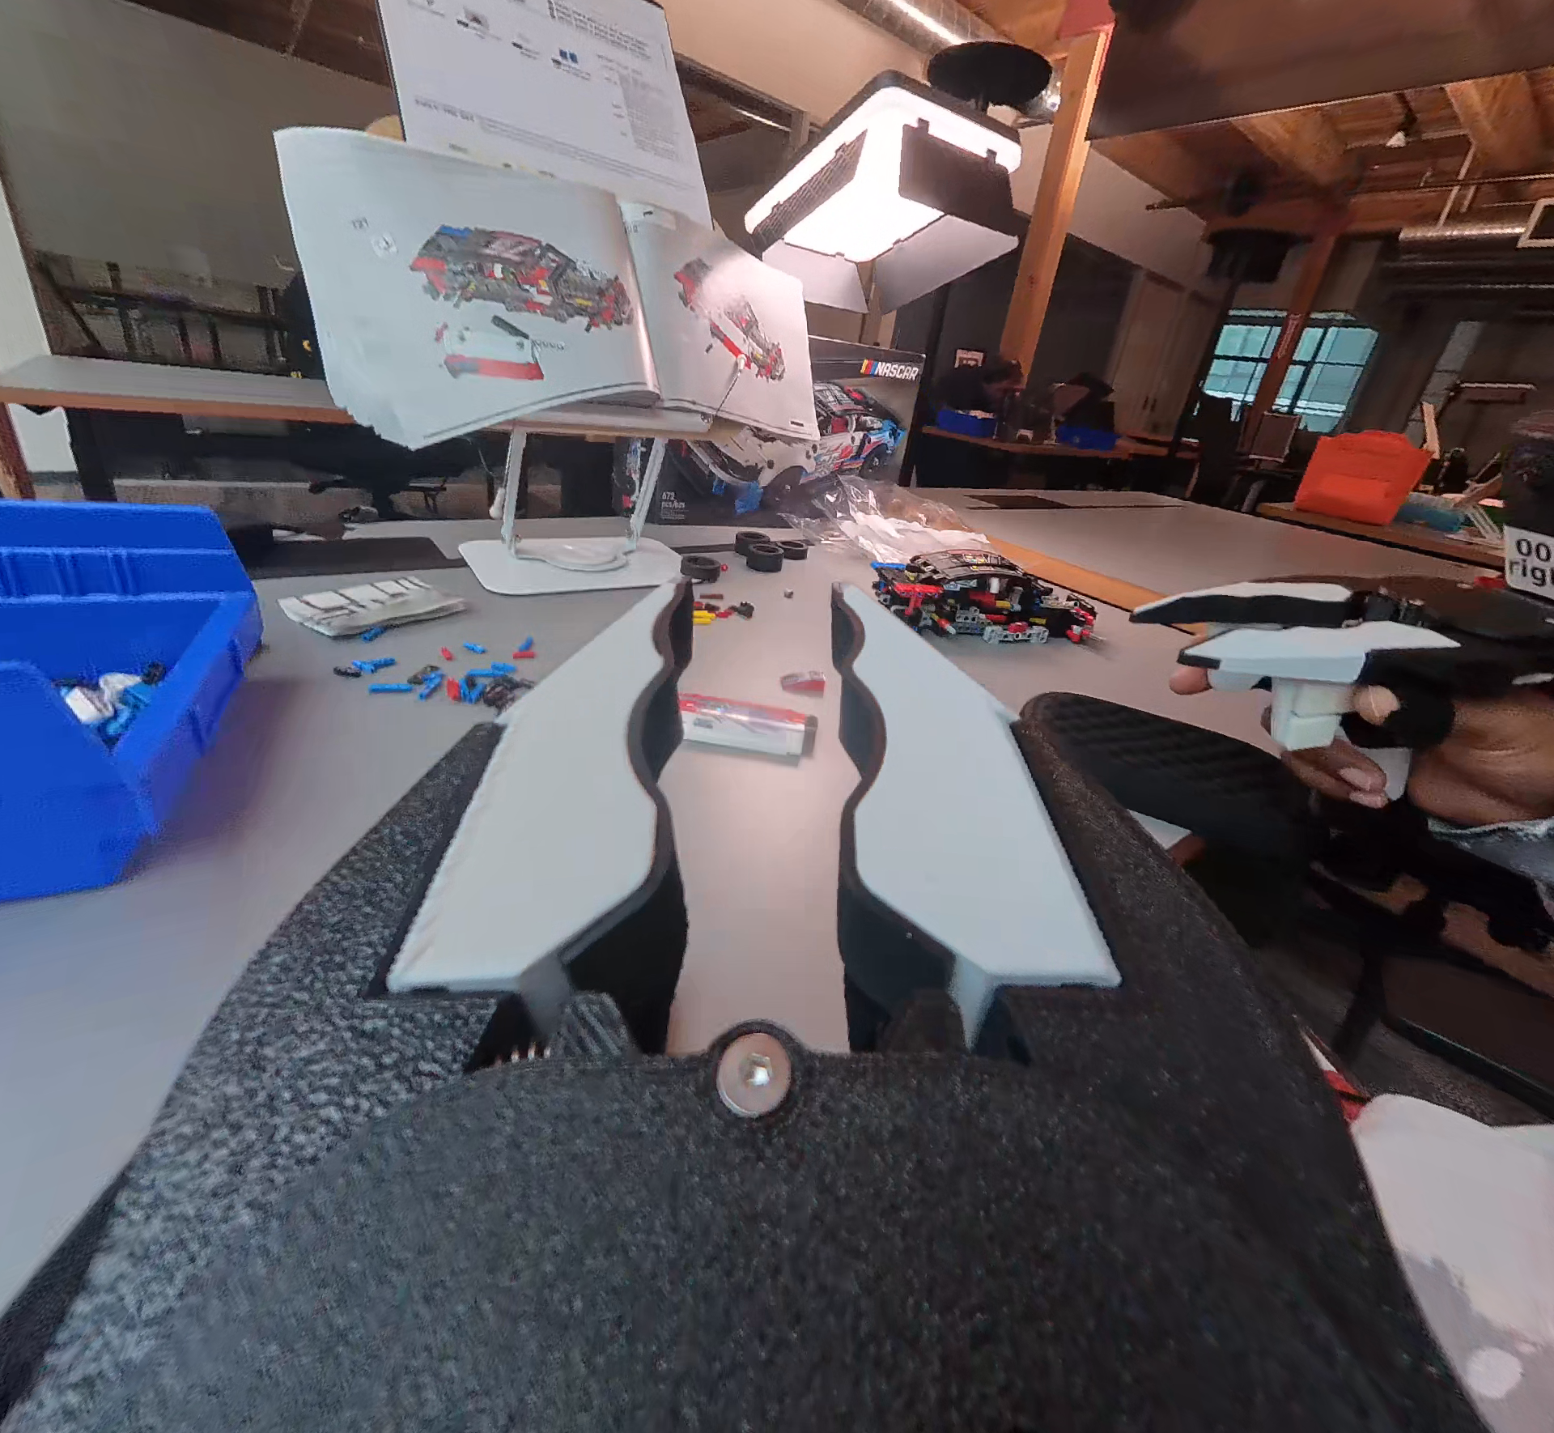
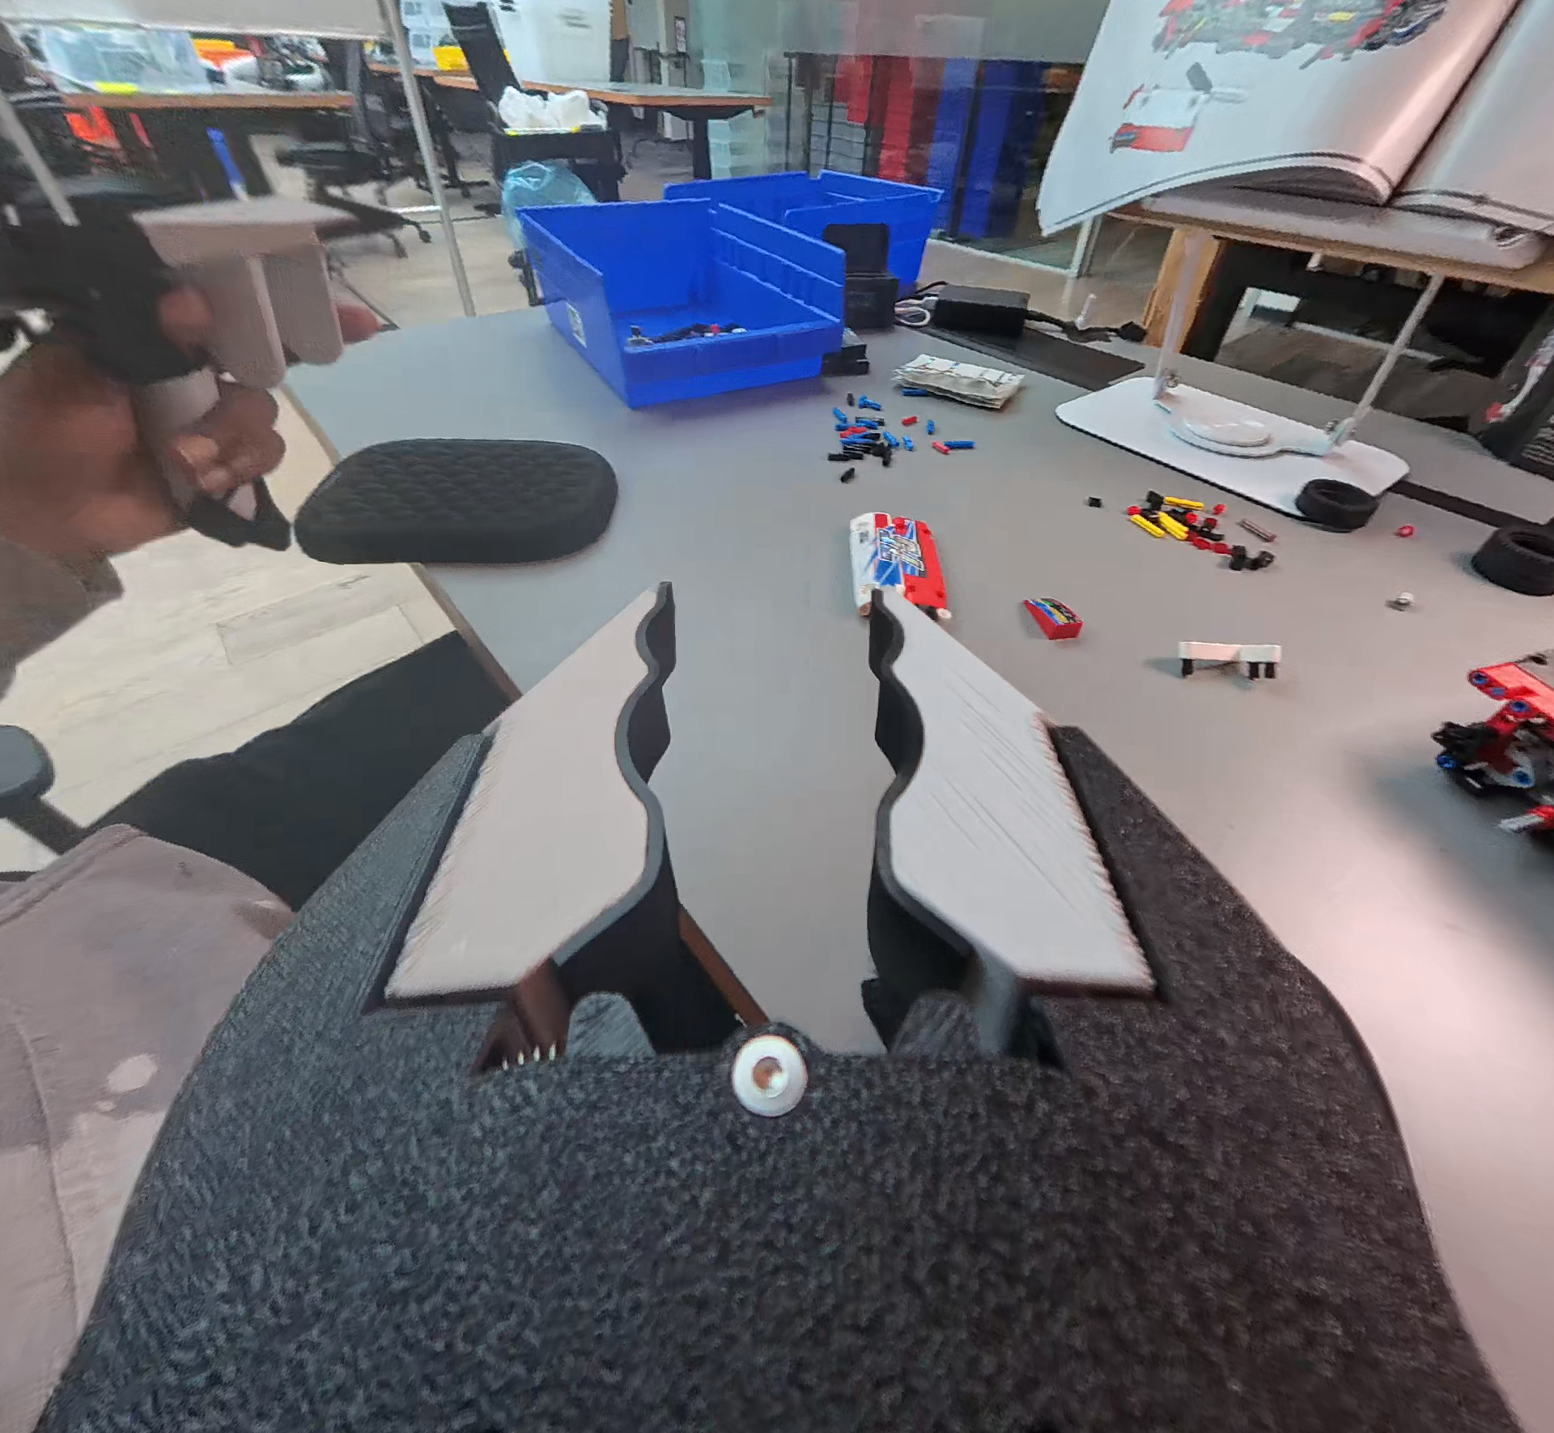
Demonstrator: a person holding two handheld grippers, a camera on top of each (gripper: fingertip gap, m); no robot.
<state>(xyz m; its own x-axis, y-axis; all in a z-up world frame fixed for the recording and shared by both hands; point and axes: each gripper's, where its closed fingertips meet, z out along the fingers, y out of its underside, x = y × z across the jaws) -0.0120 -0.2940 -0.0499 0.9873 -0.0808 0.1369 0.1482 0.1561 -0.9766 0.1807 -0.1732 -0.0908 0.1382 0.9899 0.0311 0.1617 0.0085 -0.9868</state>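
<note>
**Two empty grippers above a table strewn with toy bricks**

While both tools hovered over a smooth grey table point(image 1: 757, 846), neither held anything. The left gripper point(image 1: 763, 610), at the centre of its view, had its pale, wavy-edged fingers point(image 1: 580, 762) parted wide, set in a rough, pebbled black body. Just past its tips lay a flat red, white and blue panel point(image 1: 747, 722) carrying a printed sticker. A glossy blue plastic bin point(image 1: 109, 686) stood at the left edge, and a partly built toy car point(image 1: 984, 598) of studded bricks sat right of centre.

The right gripper point(image 2: 769, 602) was likewise spread wide, its right tip just short of the same panel point(image 2: 898, 558). A small red wedge brick point(image 2: 1053, 617) lay to the right, and scattered blue and black pins point(image 2: 874, 438) above centre. An open instruction booklet point(image 2: 1278, 47) filled the upper right; it bore printing, left unread here. At the upper left, a hand point(image 2: 126, 450) gripped the other tool's handle.
</note>
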